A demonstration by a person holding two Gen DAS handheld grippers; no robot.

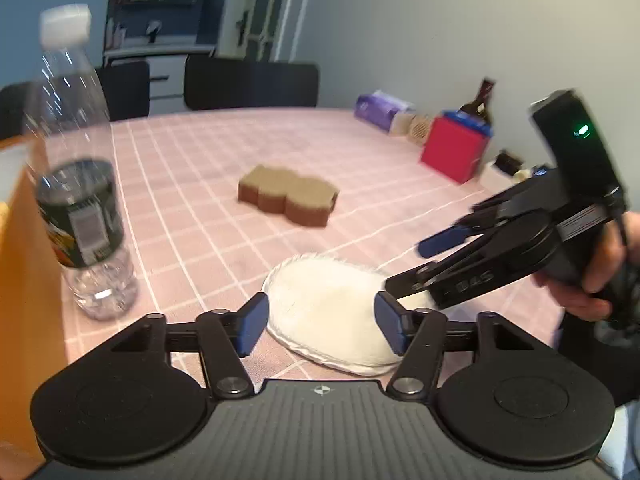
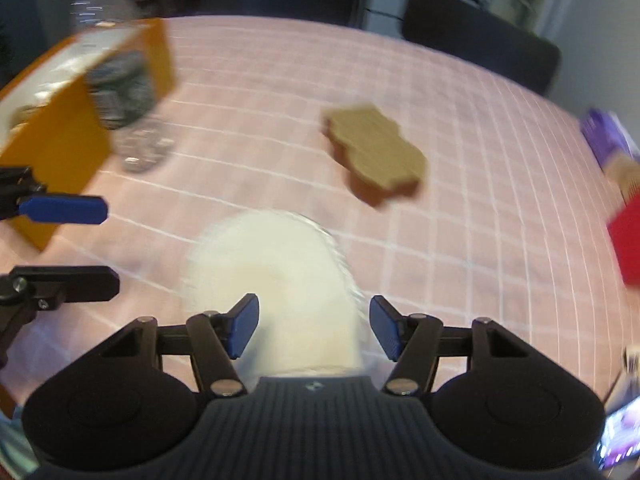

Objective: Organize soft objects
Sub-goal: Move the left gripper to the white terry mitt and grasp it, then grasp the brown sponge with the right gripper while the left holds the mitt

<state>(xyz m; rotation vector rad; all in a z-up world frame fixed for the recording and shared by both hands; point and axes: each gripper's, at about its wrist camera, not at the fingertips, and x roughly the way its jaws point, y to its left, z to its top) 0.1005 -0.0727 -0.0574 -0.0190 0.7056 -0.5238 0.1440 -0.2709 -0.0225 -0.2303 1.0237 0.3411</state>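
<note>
Bottle [image 1: 76, 184]: stands left of the white pad, beside an orange box [image 1: 28, 264].
Left gripper [image 1: 320, 322]: jaws wide, at the pad's near end.
White pad [image 1: 332, 308]: flat on the pink tablecloth [image 1: 192, 216].
Brown sponge [image 1: 288, 196]: behind the pad, apart.
Right gripper [image 2: 312, 326]: jaws wide, over the pad's right side.

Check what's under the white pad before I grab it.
The white pad lies flat on the pink checked tablecloth, between the open left gripper fingers. Only cloth shows around its edges; anything beneath the pad itself is covered and cannot be seen.
</note>
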